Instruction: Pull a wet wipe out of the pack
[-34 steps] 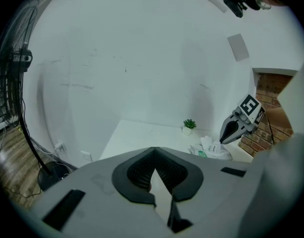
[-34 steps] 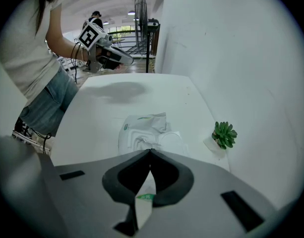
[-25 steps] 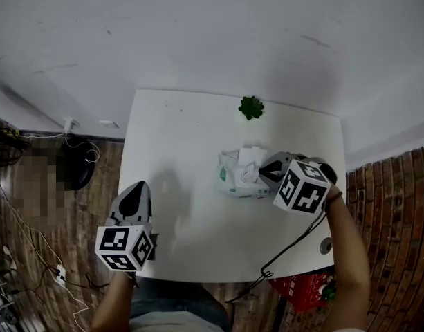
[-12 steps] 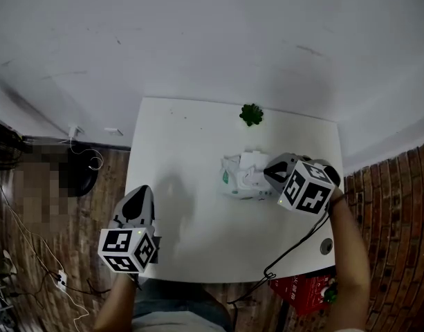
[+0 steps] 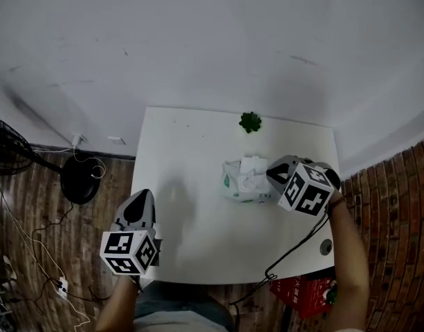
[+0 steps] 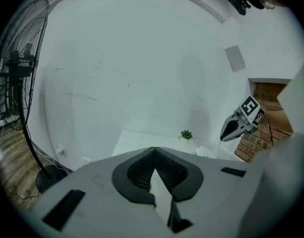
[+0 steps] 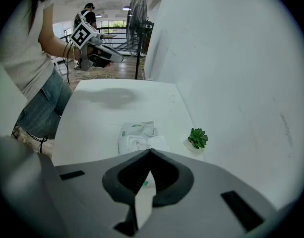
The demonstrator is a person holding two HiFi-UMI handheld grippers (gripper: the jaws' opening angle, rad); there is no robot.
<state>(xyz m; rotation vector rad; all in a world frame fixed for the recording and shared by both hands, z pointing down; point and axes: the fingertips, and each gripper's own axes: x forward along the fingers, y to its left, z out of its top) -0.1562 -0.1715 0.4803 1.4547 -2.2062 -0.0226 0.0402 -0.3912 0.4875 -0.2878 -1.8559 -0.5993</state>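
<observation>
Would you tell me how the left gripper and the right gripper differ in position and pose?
The left gripper hangs at the table's near left edge, far from the wipe pack; the right gripper has its tips at the pack's right side. The left gripper points ahead toward the wall; the right gripper points leftward at the pack. Both have their jaws together.

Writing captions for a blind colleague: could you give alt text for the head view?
From above: a person's right gripper points at a crumpled wet wipe pack mid-table, its tip at the pack's right edge. The left gripper hangs over the near left corner of the white table; a small green plant stands by the far edge.
</observation>
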